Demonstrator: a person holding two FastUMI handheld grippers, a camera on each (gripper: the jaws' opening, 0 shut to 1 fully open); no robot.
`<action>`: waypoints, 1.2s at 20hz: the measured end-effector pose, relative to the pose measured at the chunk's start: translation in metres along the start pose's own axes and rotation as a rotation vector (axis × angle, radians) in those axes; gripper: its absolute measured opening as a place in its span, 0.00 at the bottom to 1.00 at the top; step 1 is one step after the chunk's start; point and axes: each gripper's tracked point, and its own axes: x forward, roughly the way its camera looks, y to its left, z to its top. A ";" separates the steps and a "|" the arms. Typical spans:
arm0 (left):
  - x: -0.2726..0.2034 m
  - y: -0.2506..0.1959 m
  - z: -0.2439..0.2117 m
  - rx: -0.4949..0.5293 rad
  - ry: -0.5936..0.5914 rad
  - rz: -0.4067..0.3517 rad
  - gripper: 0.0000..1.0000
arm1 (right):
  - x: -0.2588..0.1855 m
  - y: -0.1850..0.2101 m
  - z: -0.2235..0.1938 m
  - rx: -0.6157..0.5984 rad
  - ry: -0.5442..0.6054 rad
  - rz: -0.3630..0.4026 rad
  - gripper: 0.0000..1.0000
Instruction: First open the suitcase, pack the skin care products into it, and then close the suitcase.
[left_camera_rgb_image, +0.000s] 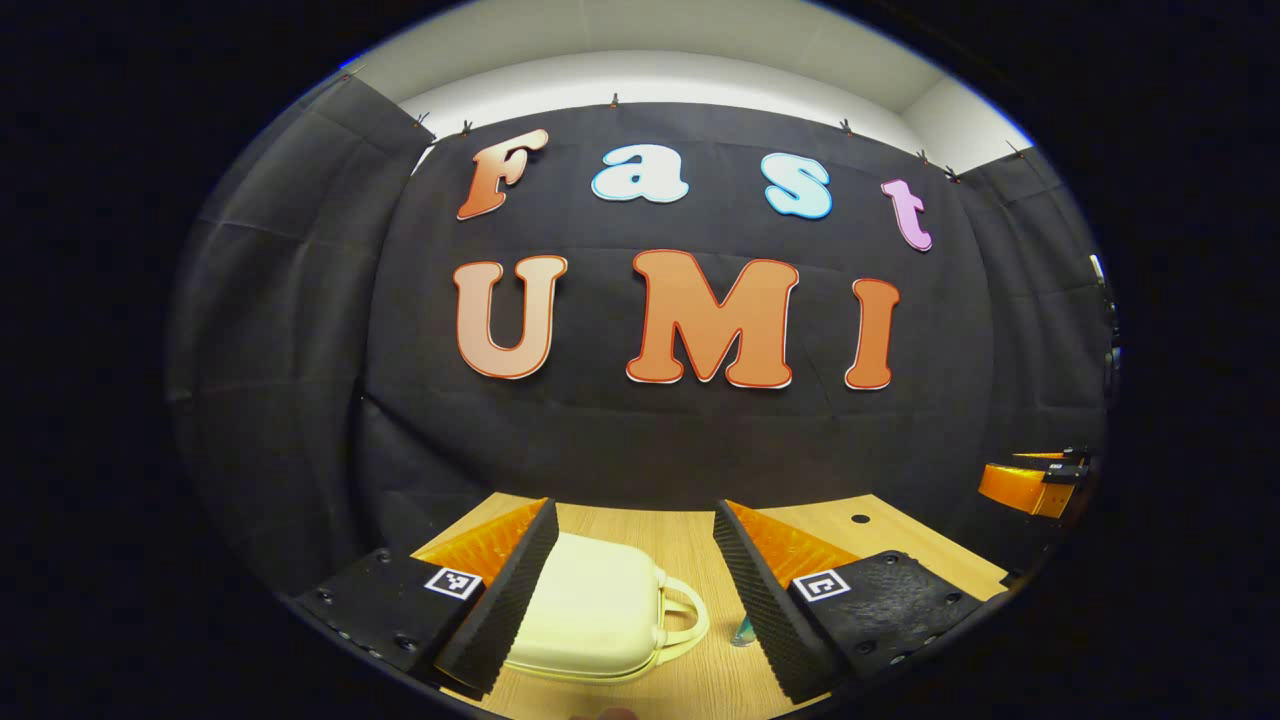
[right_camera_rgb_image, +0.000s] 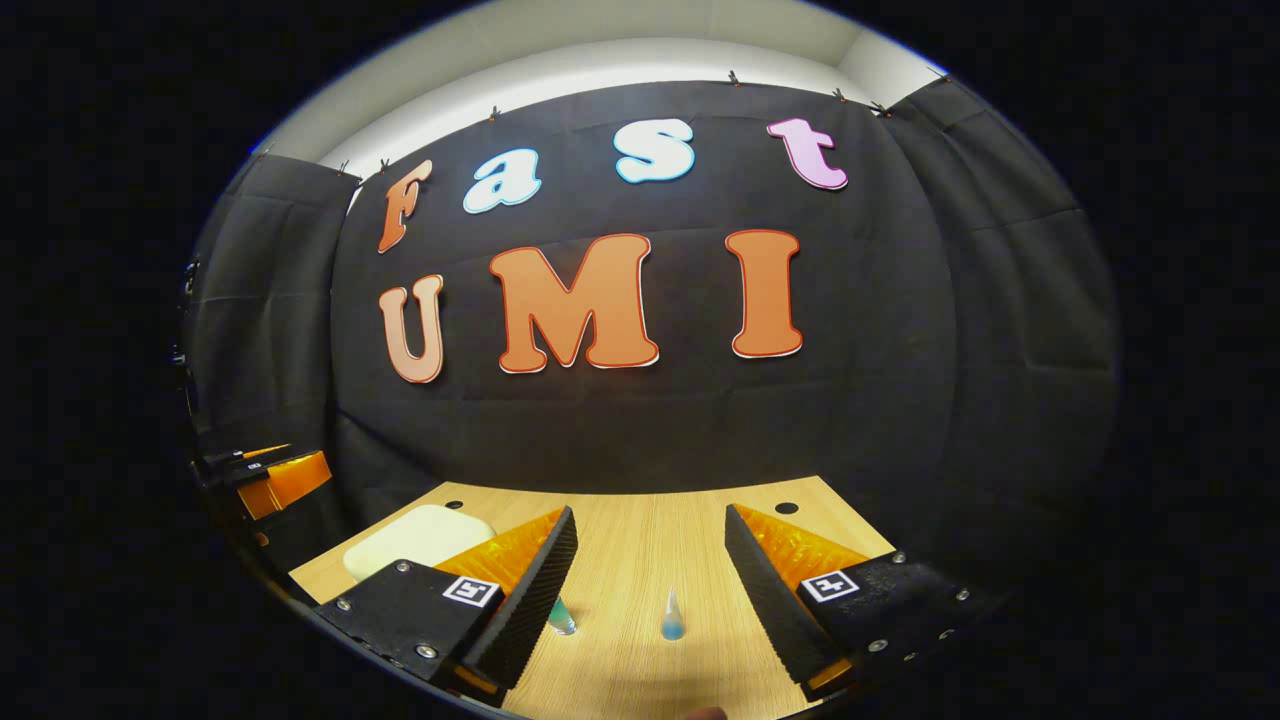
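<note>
The left tongs (left_camera_rgb_image: 635, 570) are spread wide and hold nothing; they hang above the table (left_camera_rgb_image: 690, 540) and touch no thing. Between their two fingers, in the left gripper view, lies the suitcase (left_camera_rgb_image: 590, 620), a small cream case with a looped handle (left_camera_rgb_image: 685, 620) turned toward the right finger. Its lid is down, so I judge that the first step, the opening, is not yet done.

The right tongs (right_camera_rgb_image: 650, 570) are also released and empty, held over the table. In the right gripper view two small skin care products stand on the wood between and just beside the fingers: a cone-shaped bottle (right_camera_rgb_image: 673, 615) with a bluish base, standing free in the gap, and a second small bottle (right_camera_rgb_image: 561, 618), partly hidden behind the left finger of these tongs. The suitcase is seen there farther off, at the left, well apart from the bottles. At the right side of the left gripper view, a bit of one bottle (left_camera_rgb_image: 742, 632) peeks beside the finger.

So the task seems to be at its very beginning: the case must be opened, both bottles packed, and the lid closed. Nothing is in the case as far as I can tell.
</note>
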 end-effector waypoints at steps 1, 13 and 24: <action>0.001 -0.002 0.001 0.007 -0.002 -0.004 0.97 | -0.001 -0.001 -0.001 -0.007 0.000 -0.002 0.94; 0.018 -0.030 -0.048 0.218 0.073 -0.069 0.98 | -0.012 -0.021 -0.030 0.002 0.096 -0.048 0.94; 0.039 -0.042 -0.172 0.666 0.239 -0.131 0.98 | -0.025 -0.043 -0.082 0.032 0.237 -0.100 0.94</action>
